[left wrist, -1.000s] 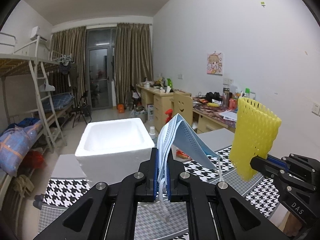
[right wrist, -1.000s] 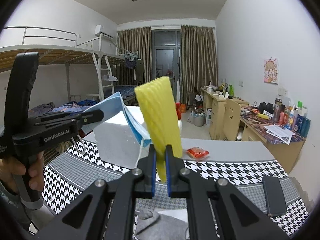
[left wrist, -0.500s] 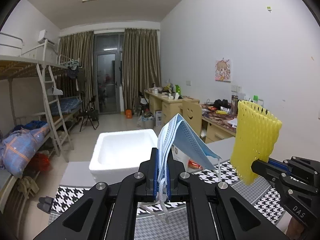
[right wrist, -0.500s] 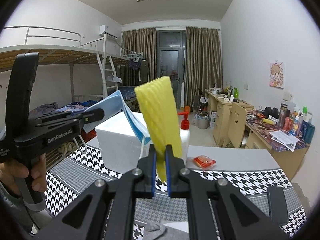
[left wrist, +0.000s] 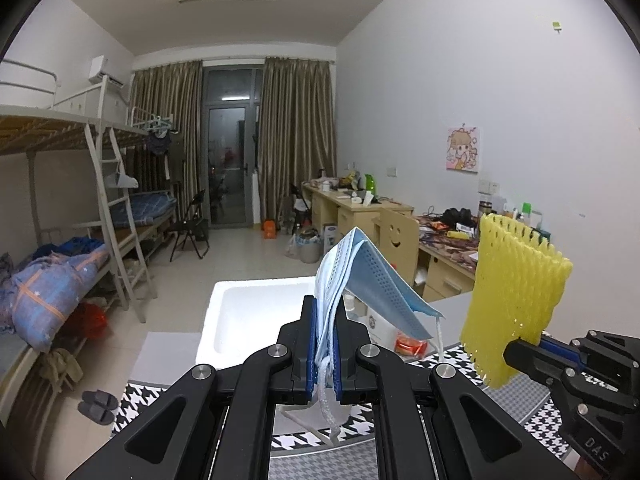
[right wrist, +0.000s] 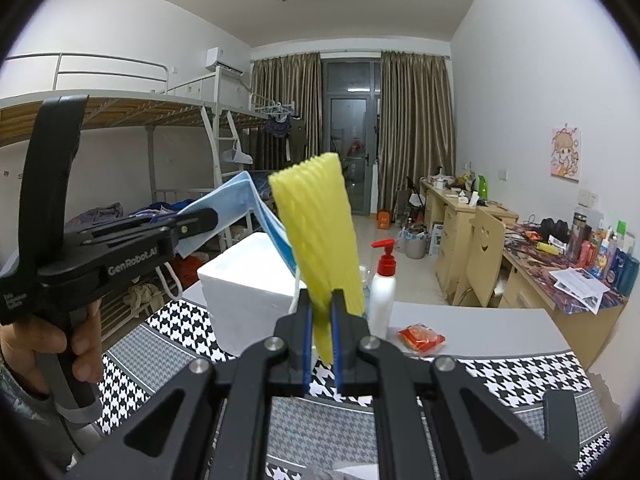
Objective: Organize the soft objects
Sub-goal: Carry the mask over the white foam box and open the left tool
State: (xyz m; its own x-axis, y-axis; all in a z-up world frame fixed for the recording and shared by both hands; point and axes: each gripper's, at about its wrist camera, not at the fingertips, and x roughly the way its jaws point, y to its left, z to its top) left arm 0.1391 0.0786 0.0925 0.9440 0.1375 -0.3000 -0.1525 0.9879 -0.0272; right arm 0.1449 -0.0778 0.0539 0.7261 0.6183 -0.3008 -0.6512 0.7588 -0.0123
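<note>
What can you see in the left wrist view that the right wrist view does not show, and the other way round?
Only the left wrist view shows the hollow inside of the white foam box and the slippers on the floor. Only the right wrist view shows the white pump bottle with its red top, and the hand gripping the left gripper's handle. Both show the left gripper shut on the blue face masks, the right gripper shut on the yellow foam net, the red packet and the houndstooth cloth.

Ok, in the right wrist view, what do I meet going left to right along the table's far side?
White foam box → pump bottle with red top → red packet.
</note>
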